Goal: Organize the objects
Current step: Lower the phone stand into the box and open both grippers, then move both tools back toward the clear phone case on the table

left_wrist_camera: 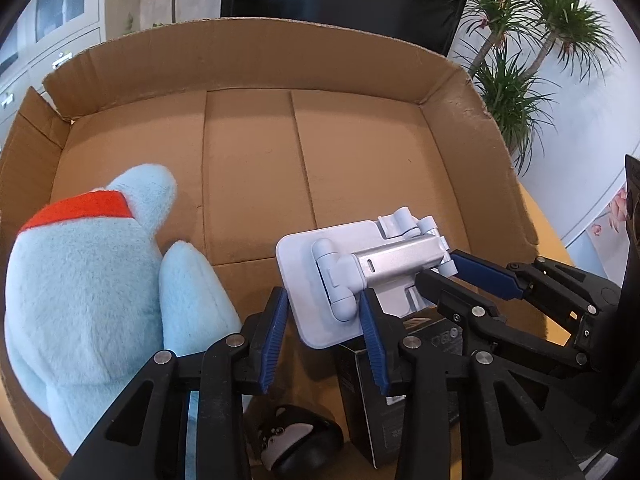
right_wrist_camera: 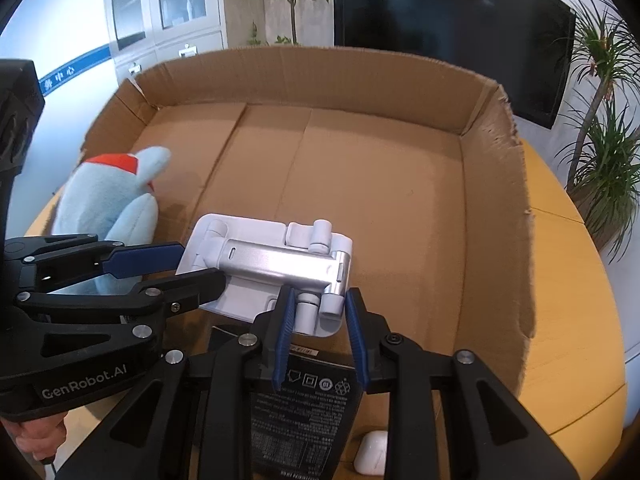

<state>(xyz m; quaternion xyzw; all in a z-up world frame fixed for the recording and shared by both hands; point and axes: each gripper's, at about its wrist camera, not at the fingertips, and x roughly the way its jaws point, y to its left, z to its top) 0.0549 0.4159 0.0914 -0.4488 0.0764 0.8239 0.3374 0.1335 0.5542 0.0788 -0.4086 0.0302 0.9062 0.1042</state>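
White stand (left_wrist_camera: pixel 360 276) gripped both ends — left gripper (left_wrist_camera: pixel 324 332), right gripper (right_wrist_camera: pixel 320 328); underside hidden.

box floor (right_wrist_camera: pixel 360 184): open mid/right | plush (right_wrist_camera: pixel 108 200): blocks left | stand (right_wrist_camera: pixel 272 264): blocks near edge

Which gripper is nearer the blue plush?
Left. The left gripper is right beside the blue plush, at the phone stand; the right gripper sits farther over, on the stand's other end.
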